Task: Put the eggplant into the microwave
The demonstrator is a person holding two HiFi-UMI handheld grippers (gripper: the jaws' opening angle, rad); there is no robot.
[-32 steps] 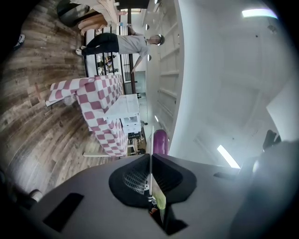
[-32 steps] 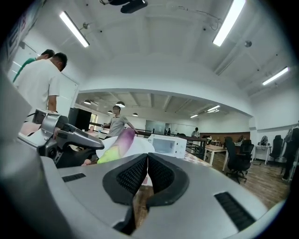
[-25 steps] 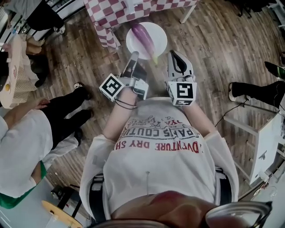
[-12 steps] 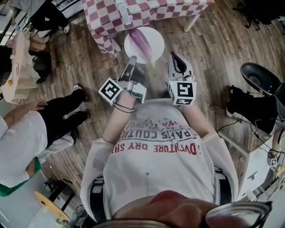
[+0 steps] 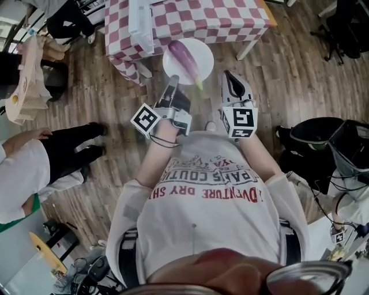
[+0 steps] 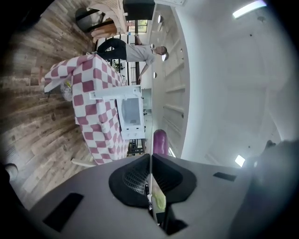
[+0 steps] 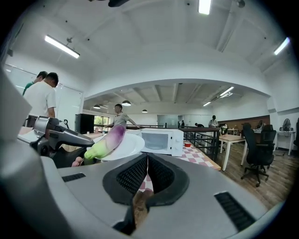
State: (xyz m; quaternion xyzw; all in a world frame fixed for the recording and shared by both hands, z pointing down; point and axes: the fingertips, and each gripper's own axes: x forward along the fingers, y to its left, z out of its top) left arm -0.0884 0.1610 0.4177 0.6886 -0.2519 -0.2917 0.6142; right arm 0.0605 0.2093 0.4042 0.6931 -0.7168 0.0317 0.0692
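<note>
Purple on white: carrying the eggplant [image 5: 183, 57] on a plate [image 5: 204, 53], pinched at the rim by the left gripper [image 5: 174, 80], near the shut microwave [image 5: 140, 26] on the checked table [image 5: 230, 17]. With the right gripper [image 5: 229, 76] closed on nothing, probably opening the door next.

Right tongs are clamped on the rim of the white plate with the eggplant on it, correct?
Not quite. It is the left tongs that are clamped on the rim of the white plate with the eggplant on it, as the head view shows. The right tongs are shut on nothing, beside the plate.
</note>
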